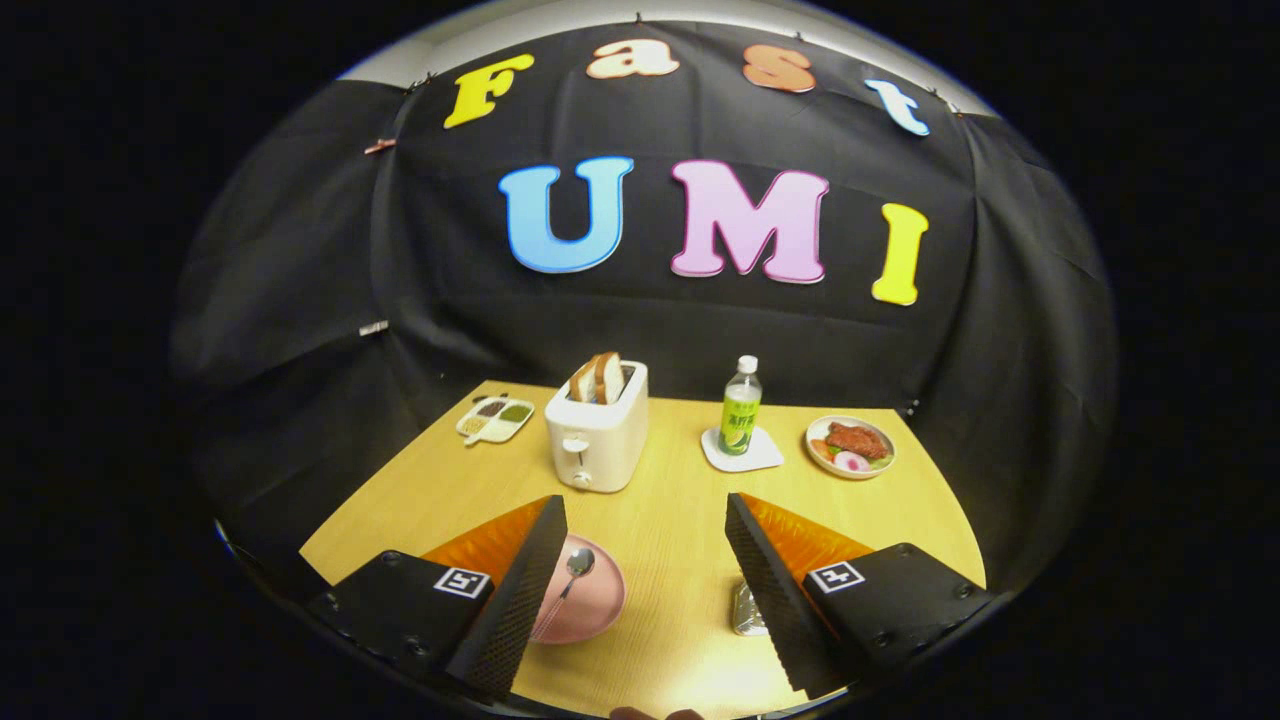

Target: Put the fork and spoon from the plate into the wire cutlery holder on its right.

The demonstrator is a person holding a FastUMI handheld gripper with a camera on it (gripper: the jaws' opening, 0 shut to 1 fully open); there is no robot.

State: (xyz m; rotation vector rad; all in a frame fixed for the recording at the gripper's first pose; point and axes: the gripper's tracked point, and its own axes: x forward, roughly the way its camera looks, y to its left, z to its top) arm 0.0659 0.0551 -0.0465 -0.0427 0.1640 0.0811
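While fingers (645, 590) gape wide, empty: one spoon (572, 575) on one pink plate (600, 615).

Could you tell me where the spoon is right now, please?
In the gripper view the spoon lies on the pink plate, beside the left finger of the open gripper, nearer than the toaster.

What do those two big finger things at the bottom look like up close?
They belong to the hand-held gripper. Its two fingers are long wedges with bumpy, dotted inner faces and ribbed outer sides. Each sits on a blocky black base with screws and a small square black-and-white marker. The fingers stand wide apart, holding nothing.
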